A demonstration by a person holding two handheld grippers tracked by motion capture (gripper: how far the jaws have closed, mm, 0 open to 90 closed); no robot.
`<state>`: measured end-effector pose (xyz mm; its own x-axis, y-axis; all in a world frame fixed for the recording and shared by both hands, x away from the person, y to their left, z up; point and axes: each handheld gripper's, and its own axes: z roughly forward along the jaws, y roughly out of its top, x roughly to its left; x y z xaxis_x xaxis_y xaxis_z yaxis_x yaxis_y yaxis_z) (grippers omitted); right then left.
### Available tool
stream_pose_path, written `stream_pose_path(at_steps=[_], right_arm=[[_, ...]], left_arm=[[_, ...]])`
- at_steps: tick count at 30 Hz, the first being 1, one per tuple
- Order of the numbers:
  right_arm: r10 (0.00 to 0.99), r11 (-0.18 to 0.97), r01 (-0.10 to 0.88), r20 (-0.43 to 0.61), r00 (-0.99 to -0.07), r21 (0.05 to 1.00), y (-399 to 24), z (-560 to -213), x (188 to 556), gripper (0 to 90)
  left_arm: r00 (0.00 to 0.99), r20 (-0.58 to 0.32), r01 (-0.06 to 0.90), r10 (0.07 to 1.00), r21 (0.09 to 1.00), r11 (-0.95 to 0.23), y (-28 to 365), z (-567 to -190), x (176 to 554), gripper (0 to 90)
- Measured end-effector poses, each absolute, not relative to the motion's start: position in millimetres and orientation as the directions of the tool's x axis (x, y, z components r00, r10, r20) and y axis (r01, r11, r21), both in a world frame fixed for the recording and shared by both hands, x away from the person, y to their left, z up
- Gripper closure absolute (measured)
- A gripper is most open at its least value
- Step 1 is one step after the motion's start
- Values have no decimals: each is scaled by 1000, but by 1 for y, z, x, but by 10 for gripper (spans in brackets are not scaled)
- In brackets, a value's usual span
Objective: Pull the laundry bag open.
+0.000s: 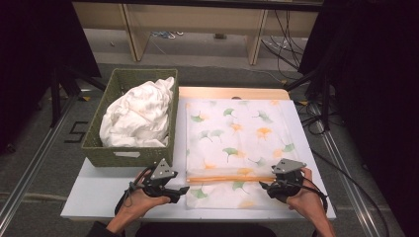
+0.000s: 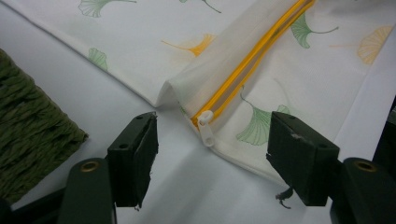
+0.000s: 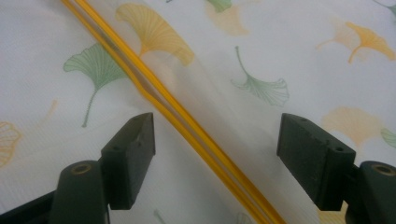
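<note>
Bag (image 1: 232, 143) lies flat mid-table, basket (image 1: 131, 150) at its 9 o'clock. Zip (image 1: 222, 174) runs along near edge, pull (image 2: 206, 128) at L end. L gripper (image 1: 182, 189) and R gripper (image 1: 264, 186) both apart, holding nothing. Next, prob: L pinches pull squarely, R pins fabric beside zip, w/ slow draw.

Black "5" marking (image 1: 76, 132) – on floor, left of table

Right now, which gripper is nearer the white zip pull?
Left. The left gripper has the zip pull just ahead of its open jaws; the right gripper sits at the zip's other end.
</note>
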<state>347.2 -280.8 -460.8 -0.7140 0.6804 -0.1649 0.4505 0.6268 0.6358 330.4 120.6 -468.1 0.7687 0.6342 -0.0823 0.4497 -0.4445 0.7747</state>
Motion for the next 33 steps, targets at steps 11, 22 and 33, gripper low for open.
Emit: stream_pose_path(at_steps=[11, 22, 33], right_arm=[[652, 674, 444, -193, -733, 591, -261, -467, 362, 290], [648, 705, 460, -227, -728, 539, -242, -465, 377, 305], [652, 681, 395, -267, -710, 616, -238, -454, 382, 436]], left_arm=[[764, -86, 454, 639, 776, -438, 122, -467, 329, 322], [771, -80, 449, 632, 772, -450, 122, -466, 329, 322], [769, -78, 447, 634, 775, -446, 121, -466, 329, 321]])
